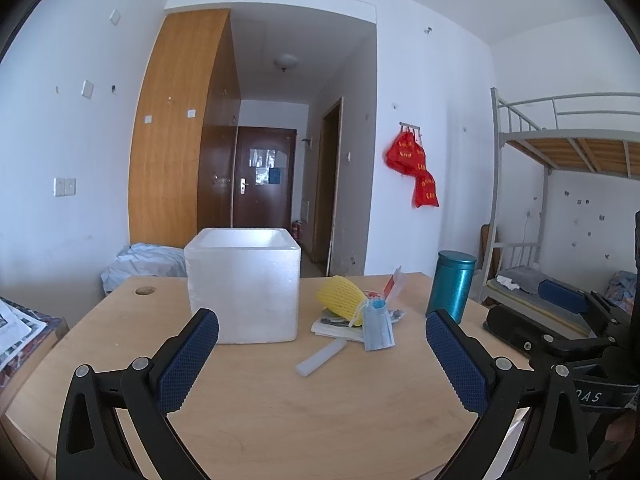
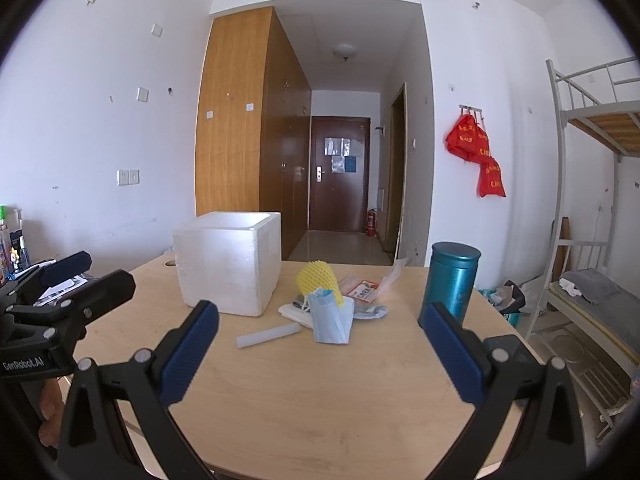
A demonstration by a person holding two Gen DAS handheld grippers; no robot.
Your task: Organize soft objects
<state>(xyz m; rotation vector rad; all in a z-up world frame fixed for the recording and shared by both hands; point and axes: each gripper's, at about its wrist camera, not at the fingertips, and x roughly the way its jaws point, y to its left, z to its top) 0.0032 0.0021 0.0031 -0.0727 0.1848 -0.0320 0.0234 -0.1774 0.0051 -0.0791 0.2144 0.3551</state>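
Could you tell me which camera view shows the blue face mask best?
The right wrist view: the blue pleated face mask faces the camera broadly, propped against the yellow foam net. The left wrist view shows it narrower and folded.

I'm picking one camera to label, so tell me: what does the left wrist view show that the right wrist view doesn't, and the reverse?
Only the left wrist view shows the crumpled pale blue bedding behind the table and the right hand-held gripper from the side.

Only the right wrist view shows the bottles at far left and the left hand-held gripper from the side.

Both show the white foam box, yellow foam net, blue face mask, white foam stick and teal canister.
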